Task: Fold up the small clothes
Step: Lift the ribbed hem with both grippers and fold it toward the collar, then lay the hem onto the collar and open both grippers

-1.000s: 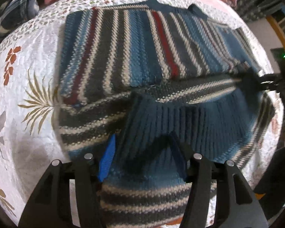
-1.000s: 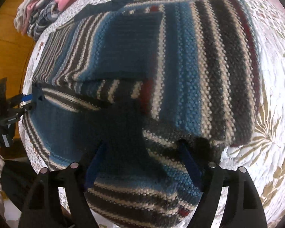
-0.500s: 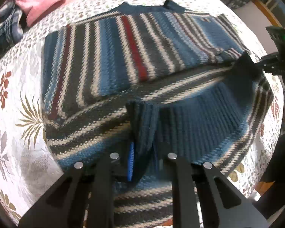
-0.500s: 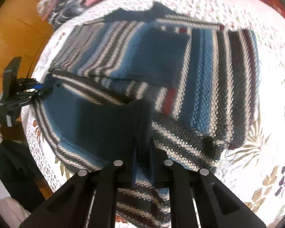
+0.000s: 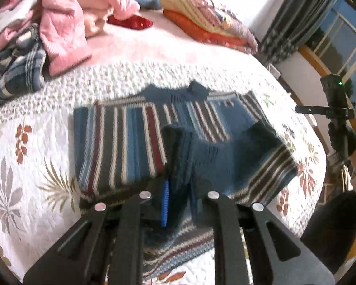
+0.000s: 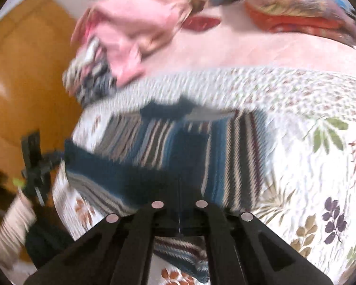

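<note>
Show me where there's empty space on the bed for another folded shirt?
Bare quilt lies left of the striped sweater, and more to its right. The far end is crowded: pink clothes pile, folded blankets.

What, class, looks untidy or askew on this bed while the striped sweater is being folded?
The striped sweater lies fairly square, its near hem lifted mid-fold by both grippers. What stands out is the pile of clothes at the bed's far left corner: pink and plaid garments heaped unfolded and crumpled, unlike the neatly stacked blankets opposite.
</note>
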A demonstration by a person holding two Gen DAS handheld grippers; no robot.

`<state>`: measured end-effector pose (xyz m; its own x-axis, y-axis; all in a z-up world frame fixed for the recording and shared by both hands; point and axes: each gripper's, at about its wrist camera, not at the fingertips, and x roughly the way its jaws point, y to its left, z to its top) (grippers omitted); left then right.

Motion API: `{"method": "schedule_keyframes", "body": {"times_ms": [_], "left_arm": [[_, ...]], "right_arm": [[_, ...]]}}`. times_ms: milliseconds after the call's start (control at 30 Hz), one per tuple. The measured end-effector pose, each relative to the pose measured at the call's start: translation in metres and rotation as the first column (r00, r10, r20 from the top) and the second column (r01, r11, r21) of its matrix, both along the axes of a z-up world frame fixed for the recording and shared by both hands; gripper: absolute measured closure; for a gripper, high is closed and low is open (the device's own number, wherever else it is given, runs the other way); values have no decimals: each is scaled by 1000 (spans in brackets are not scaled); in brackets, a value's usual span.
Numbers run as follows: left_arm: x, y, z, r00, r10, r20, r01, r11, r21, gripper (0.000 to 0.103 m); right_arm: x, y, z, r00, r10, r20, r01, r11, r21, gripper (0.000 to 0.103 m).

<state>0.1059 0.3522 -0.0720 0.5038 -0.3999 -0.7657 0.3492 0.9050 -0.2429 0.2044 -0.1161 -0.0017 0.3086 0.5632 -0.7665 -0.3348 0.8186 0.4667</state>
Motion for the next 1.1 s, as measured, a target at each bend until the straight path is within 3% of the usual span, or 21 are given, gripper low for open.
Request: {"method": "schedule_keyframes", "body": {"times_ms": [100, 167, 267, 300, 333, 400, 500, 567, 667, 700, 733, 767, 833, 867, 933, 1000, 1100], "left_arm": [[10, -7, -6, 1000, 7, 0, -7, 1000, 14, 92], [16, -10, -19, 999, 3, -34, -1, 999, 49, 92], [23, -4, -45, 995, 33, -94, -24, 995, 97, 92], [25, -1, -52, 993, 49, -111, -37, 994, 103, 92], [27, 3, -59, 990, 65, -126, -51, 992, 111, 92], [32, 11, -71, 985, 91, -150, -73, 990, 120, 92], [38, 15, -83, 979, 105, -173, -83, 988, 131, 90], [42, 12, -90, 977, 113, -182, -83, 983, 165, 86], [46, 5, -102, 975, 128, -183, -84, 969, 233, 78], [46, 2, -104, 975, 131, -179, -83, 964, 253, 75], [47, 0, -104, 975, 134, -176, -84, 961, 265, 74], [48, -2, -105, 975, 139, -171, -87, 956, 280, 74], [48, -6, -104, 976, 144, -163, -91, 952, 293, 77], [47, -8, -102, 977, 145, -154, -92, 948, 305, 79], [42, -13, -96, 983, 125, -134, -79, 948, 307, 93], [39, -16, -89, 986, 112, -121, -71, 951, 300, 94], [31, -13, -68, 989, 108, -98, -84, 971, 226, 95]], "right_arm": [[14, -8, 0, 999, -35, -17, 35, 999, 19, 103], [19, -2, -14, 998, -27, -52, 27, 1000, -13, 97], [23, 17, -54, 992, 4, -129, -19, 993, -116, 79], [25, 22, -68, 987, 8, -158, -31, 990, -138, 59], [28, 27, -81, 983, 11, -181, -39, 987, -154, 47], [33, 34, -97, 981, 14, -196, -49, 983, -177, 43], [40, 41, -112, 977, 32, -210, -77, 975, -208, 28], [41, 45, -120, 974, 51, -220, -104, 967, -235, 26], [34, 52, -123, 971, 104, -213, -158, 954, -253, 27], [30, 55, -122, 968, 140, -207, -191, 949, -251, 40], [26, 59, -121, 960, 178, -215, -227, 947, -229, 65], [22, 64, -123, 950, 211, -229, -260, 943, -209, 70], [12, 74, -125, 946, 249, -209, -302, 911, -281, 81], [8, 78, -125, 942, 266, -206, -320, 898, -301, 84], [5, 79, -117, 942, 272, -197, -320, 907, -275, 89], [-1, 77, -102, 944, 288, -161, -322, 914, -249, 90], [-9, 70, -75, 947, 302, -107, -318, 927, -199, 90]]}}
